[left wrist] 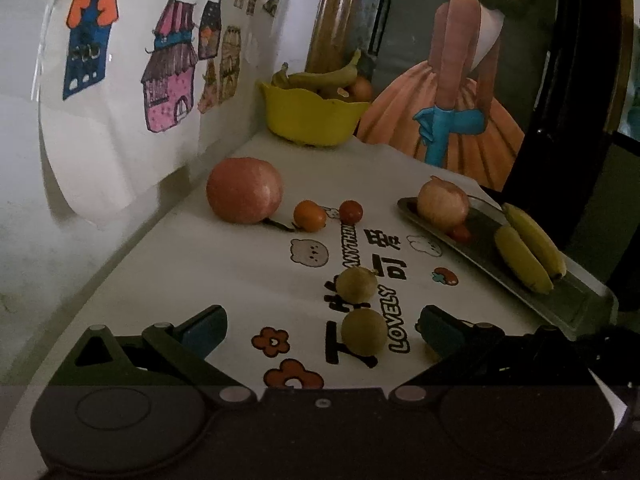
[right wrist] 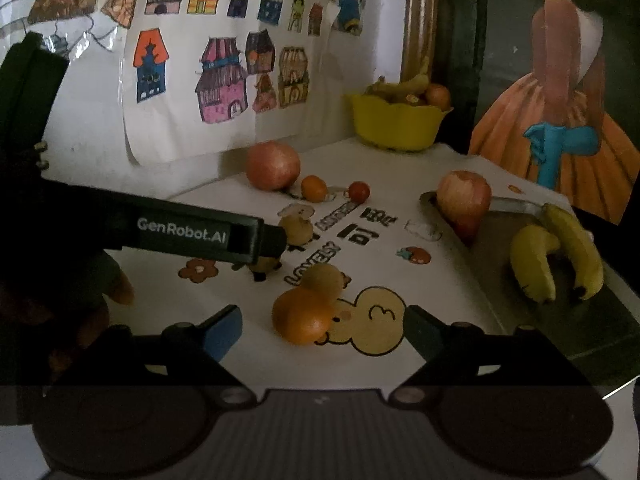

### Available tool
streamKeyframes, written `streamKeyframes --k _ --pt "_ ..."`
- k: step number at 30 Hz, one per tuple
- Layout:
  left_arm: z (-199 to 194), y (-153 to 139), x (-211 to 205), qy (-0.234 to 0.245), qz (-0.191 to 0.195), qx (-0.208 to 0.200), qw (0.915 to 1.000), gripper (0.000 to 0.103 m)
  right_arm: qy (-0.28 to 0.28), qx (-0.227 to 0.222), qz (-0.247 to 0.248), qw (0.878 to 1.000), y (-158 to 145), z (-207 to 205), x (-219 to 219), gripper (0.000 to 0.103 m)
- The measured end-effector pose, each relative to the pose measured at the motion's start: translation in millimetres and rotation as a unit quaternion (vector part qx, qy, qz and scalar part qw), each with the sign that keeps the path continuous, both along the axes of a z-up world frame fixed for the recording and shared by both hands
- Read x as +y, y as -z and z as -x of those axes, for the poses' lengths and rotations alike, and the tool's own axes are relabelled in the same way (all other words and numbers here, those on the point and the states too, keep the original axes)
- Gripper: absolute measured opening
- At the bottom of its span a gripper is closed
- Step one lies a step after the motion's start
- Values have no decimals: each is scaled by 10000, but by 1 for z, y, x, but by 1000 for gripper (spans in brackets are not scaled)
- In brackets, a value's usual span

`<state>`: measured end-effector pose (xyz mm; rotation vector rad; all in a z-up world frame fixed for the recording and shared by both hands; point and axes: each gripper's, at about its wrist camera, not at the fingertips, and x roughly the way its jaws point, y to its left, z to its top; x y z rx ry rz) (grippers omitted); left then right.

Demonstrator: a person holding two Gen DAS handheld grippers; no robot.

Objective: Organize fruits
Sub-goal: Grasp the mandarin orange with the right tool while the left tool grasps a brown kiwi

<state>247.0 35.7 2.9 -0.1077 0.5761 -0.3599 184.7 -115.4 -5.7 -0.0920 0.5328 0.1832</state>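
Observation:
My left gripper is open, with a small round green-brown fruit on the table between its fingers. A second such fruit lies just beyond. My right gripper is open, with an orange between its fingers and a brownish fruit behind it. A metal tray on the right holds an apple, two bananas and a small red fruit. The left gripper also shows in the right wrist view, over the small fruits.
A big pink apple, a small orange fruit and a red tomato lie at the back of the printed cloth. A yellow bowl of fruit stands in the far corner. The wall with drawings runs along the left.

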Motion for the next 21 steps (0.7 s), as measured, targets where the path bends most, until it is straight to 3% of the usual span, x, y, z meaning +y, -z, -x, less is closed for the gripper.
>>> streamKeyframes --k 10,15,21 --pt "-4 3 0 171 198 20 9997 100 -147 210 -104 9996 4 -12 -5 73" --pt "-5 4 -4 233 135 39 9996 89 -144 191 -139 9996 4 -14 -6 63" --pt "-7 5 -6 253 94 78 9996 81 -244 237 -252 9991 4 -15 -8 62"
